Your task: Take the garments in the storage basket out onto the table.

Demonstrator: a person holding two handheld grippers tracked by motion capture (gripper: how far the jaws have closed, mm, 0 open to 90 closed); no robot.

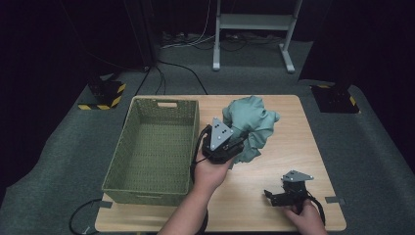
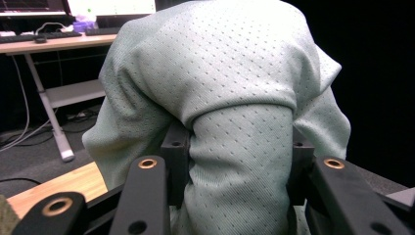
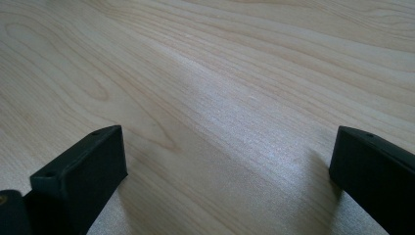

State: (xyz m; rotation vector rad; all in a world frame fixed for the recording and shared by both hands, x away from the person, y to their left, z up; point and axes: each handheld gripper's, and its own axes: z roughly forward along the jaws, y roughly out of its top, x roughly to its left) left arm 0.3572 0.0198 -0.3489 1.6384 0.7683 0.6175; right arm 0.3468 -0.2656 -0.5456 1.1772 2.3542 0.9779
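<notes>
Pale wooden table (image 1: 288, 147), smooth, visible grain. Green woven basket (image 1: 122, 161), rectangular, perforated walls, stands on its left half. Crumpled sage-green knit garment (image 1: 252, 125), dotted texture, lies mid-table just beside the basket; a thick fold passes between the jaws of the left gripper (image 2: 240, 161), which clamp it. Right gripper (image 3: 227, 171) low over bare wood near the front edge, jaws wide apart, holding nothing.
</notes>
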